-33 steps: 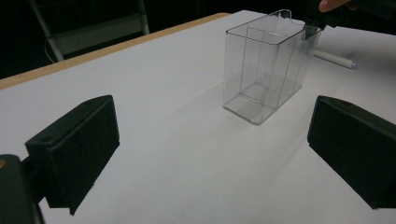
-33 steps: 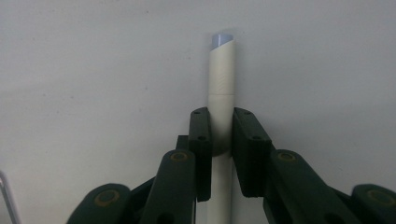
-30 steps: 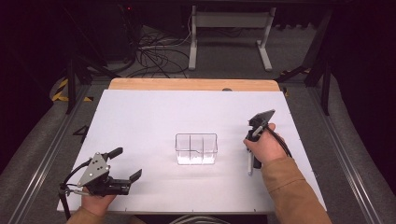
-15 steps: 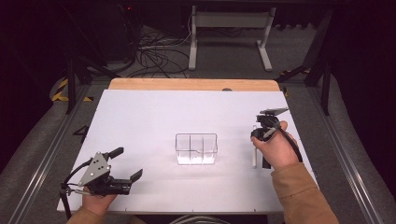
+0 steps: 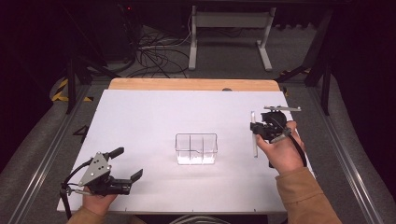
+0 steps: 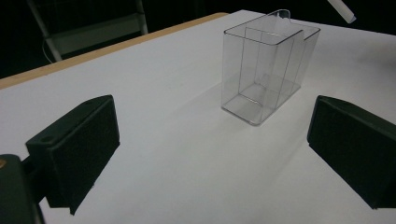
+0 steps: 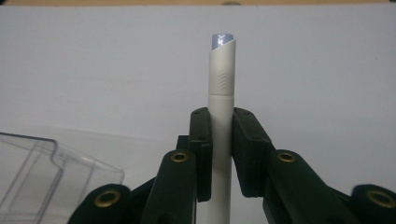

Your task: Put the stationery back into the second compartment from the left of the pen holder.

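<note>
A clear plastic box (image 5: 196, 148) with inner dividers stands upright at the middle of the white table (image 5: 154, 116); it also appears as the clear box (image 6: 266, 70) and, at the lower left, the box (image 7: 42, 177). To its right, above the table, my right gripper (image 5: 256, 128) is shut on a slim white pen (image 5: 253, 135). That pen (image 7: 220, 116) sticks up between the jaws, capped end away from me. My left gripper (image 5: 122, 163) rests at the table's near left, open, with nothing between its fingers (image 6: 77, 151).
A wooden strip (image 5: 191, 84) runs along the table's far edge. Beyond it are cables (image 5: 154, 51) on the floor and a metal stand (image 5: 229, 28). Wide bare table surface lies all around the box.
My right gripper has lifted the pen off the table, moved right and away from me, and turned; the pen now hangs upright in it. The left gripper has stayed put.
</note>
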A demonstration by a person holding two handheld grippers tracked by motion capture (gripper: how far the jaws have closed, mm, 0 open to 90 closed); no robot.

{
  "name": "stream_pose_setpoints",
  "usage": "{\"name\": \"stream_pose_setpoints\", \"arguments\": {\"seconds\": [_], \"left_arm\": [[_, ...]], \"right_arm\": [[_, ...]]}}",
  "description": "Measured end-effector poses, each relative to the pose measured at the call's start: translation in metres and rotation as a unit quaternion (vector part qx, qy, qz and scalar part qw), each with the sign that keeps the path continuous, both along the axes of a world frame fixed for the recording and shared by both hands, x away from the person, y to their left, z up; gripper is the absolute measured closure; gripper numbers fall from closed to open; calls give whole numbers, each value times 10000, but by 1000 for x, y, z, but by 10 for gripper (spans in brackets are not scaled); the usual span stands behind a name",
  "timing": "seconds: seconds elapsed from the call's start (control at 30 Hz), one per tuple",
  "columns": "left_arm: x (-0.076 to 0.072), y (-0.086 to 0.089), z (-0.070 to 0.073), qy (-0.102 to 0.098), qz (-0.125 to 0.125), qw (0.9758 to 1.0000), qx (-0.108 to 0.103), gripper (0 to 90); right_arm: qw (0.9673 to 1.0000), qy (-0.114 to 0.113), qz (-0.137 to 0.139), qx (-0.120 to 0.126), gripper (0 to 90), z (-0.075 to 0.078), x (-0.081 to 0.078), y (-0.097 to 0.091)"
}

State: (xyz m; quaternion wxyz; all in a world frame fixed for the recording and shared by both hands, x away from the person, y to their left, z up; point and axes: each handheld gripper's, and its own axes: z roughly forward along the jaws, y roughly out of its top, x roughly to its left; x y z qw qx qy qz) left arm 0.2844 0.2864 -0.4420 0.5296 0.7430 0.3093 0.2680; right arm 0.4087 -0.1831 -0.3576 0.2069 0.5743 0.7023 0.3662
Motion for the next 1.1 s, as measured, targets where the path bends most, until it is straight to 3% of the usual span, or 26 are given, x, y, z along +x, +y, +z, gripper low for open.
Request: {"name": "stream_pose_setpoints", "arguments": {"seconds": [0.17,0.3,0.4,0.47,0.63,0.67,0.9,1.03,1.1], "left_arm": [[0,0,0,-12,2,10000,7,33],[-1,0,0,-11,6,10000,10,33],[-1,1,0,-15,18,10000,6,33],[-2,1,0,-13,17,10000,12,33],[-3,2,0,-14,45,10000,-4,33],[-4,2,0,-18,47,10000,0,33],[-4,2,0,-2,56,10000,17,33],[-4,2,0,-16,61,10000,-4,33],[-4,2,0,-22,61,10000,-7,33]], "right_arm": [[9978,-394,518,89,789,8,-6,-2],[9915,-857,978,66,789,12,-10,-2],[9832,-1263,1320,21,789,13,-13,-1],[9782,-1419,1513,61,788,15,-14,-1],[9615,-1922,1942,282,788,19,-18,0],[9589,-1981,2007,325,789,19,-18,0],[9505,-2149,2192,478,788,22,-21,3],[9397,-2296,2450,647,788,24,-22,7],[9315,-2406,2636,700,788,25,-24,10]]}}
